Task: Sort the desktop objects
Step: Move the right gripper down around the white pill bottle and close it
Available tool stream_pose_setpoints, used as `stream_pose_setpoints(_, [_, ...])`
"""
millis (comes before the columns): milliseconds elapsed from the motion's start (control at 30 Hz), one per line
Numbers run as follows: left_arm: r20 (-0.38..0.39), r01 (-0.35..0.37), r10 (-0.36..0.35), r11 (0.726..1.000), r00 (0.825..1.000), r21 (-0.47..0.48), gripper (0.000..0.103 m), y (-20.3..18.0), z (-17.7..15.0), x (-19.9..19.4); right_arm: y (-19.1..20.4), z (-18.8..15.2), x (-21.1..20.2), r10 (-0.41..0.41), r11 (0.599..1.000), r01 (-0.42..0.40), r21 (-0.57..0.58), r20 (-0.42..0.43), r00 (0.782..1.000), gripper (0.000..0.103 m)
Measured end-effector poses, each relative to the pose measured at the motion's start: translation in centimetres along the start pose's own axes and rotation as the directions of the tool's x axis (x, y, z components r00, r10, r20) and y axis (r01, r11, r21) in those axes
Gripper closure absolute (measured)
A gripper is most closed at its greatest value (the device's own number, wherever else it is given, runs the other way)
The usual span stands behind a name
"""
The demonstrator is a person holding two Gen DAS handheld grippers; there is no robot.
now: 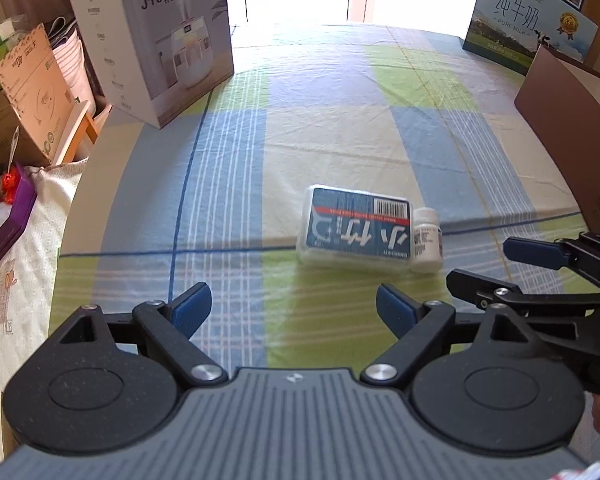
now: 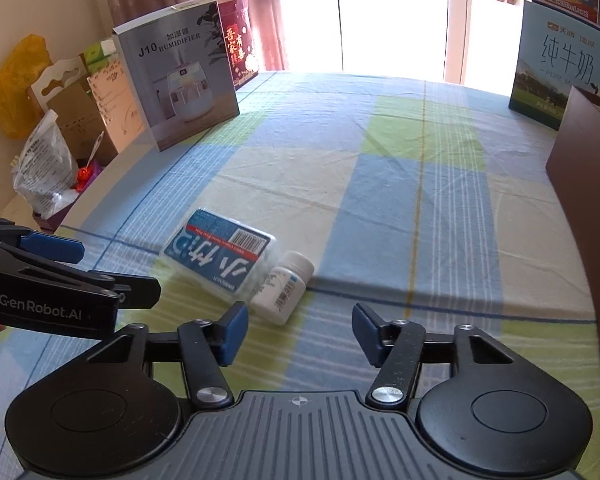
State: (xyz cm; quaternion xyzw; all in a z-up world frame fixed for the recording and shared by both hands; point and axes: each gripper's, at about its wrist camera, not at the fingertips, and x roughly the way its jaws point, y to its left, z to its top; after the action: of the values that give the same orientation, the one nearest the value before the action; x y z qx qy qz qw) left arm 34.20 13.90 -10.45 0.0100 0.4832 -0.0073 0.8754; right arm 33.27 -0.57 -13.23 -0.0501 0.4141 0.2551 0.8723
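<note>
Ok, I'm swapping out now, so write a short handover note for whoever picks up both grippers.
Left gripper: open, empty, short of the items.
Right gripper: open, empty, just short of the white bottle.
The bottle lies on its side against the clear blue-label pack, mid-tablecloth.
Done: nothing sorted yet.
Left: pick up both items and sort them.

1. The brown box (image 2: 584, 184) at the right runs off the picture's edge in both views.
2. The milk carton (image 1: 532, 28) is cut off at the top.
3. The small print on the white bottle (image 2: 284, 288) is too blurred to read.
4. Window glare hides the cloth's far edge.
</note>
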Motion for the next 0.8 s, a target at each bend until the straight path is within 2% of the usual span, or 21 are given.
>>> stream_pose_setpoints(233, [-0.005, -0.001, 0.002, 1.000, 1.000, 0.026, 0.016, 0.3, 1.1, 1.6, 0.2, 0.6, 2.2, 0.004, 1.000, -0.003, 0.029, -0.016, 1.000, 0.062])
stream_pose_setpoints(367, [-0.014, 0.004, -0.004, 0.999, 1.000, 0.040, 0.016, 0.5, 1.6, 2.3, -0.3, 0.5, 3.1, -0.019, 0.999, 0.021, 0.034, -0.042, 0.999, 0.079])
stream_pose_setpoints(567, [-0.018, 0.036, -0.035, 0.998, 0.999, 0.051, 0.016, 0.0, 2.3, 3.1, -2.7, 0.6, 2.9, -0.057, 0.995, 0.060, 0.076, -0.045, 0.997, 0.079])
stream_pose_setpoints(800, [-0.030, 0.092, -0.090, 0.991, 0.995, 0.092, 0.015, -2.4, 3.2, 4.2, -6.1, 0.3, 1.6, -0.113, 0.984, 0.120, 0.131, -0.055, 0.992, 0.079])
